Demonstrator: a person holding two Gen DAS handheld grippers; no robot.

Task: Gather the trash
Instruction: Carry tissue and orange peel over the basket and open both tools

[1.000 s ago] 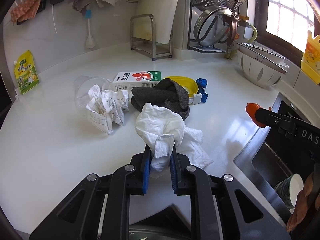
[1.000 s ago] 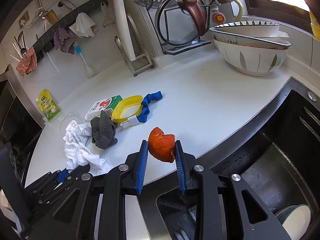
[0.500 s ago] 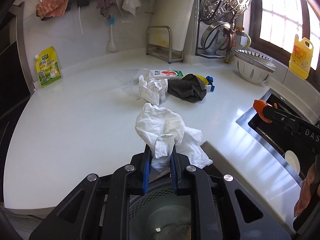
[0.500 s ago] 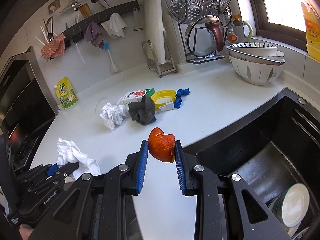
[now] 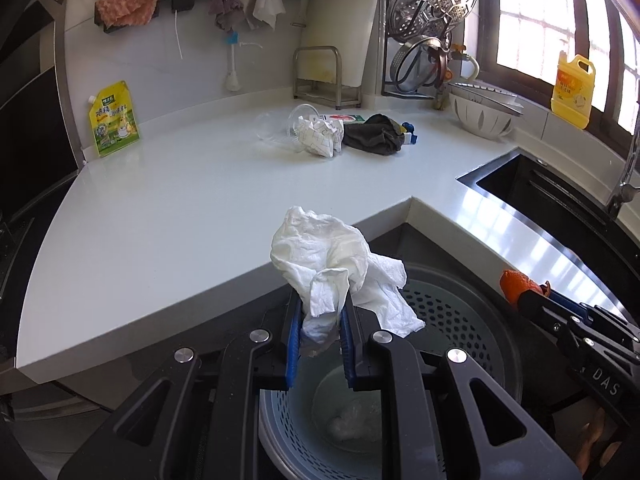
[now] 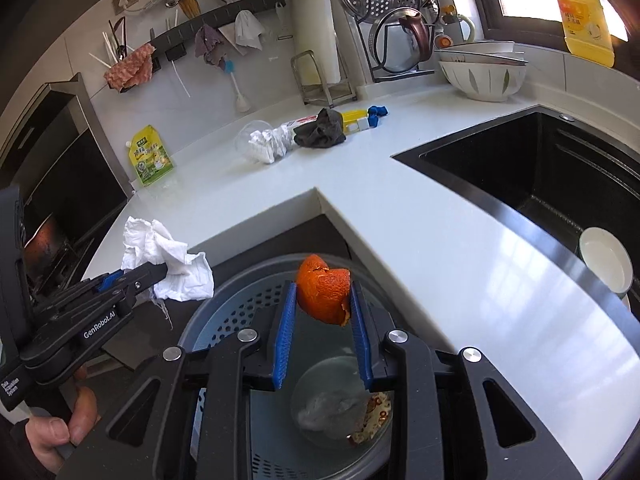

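Note:
My left gripper [image 5: 319, 320] is shut on a crumpled white paper towel [image 5: 326, 258] and hangs over the near rim of a round perforated grey trash bin [image 5: 452, 312] below the counter corner. Seen from the right wrist, the same towel [image 6: 164, 256] sits in the left gripper [image 6: 154, 272] just left of the bin [image 6: 236, 312]. Directly above the bin's opening, my right gripper [image 6: 323, 300] is shut on a piece of orange peel [image 6: 324, 294]. The peel [image 5: 516, 282] also shows at the right of the left wrist view. Some trash [image 6: 332, 408] lies at the bin's bottom.
On the white counter [image 5: 180, 208] farther back lie a clear plastic cup [image 5: 276, 126], a checked crumpled paper [image 5: 320, 136], a carton, a dark grey cloth [image 5: 374, 136] and a yellow lid. A black sink [image 6: 552, 168] with a bowl opens at the right. A hand [image 6: 60, 428] holds the left gripper's handle.
Both grippers drew back from over the counter, past its front edge, and now hang over the trash bin. The towel and the orange peel stayed gripped throughout.

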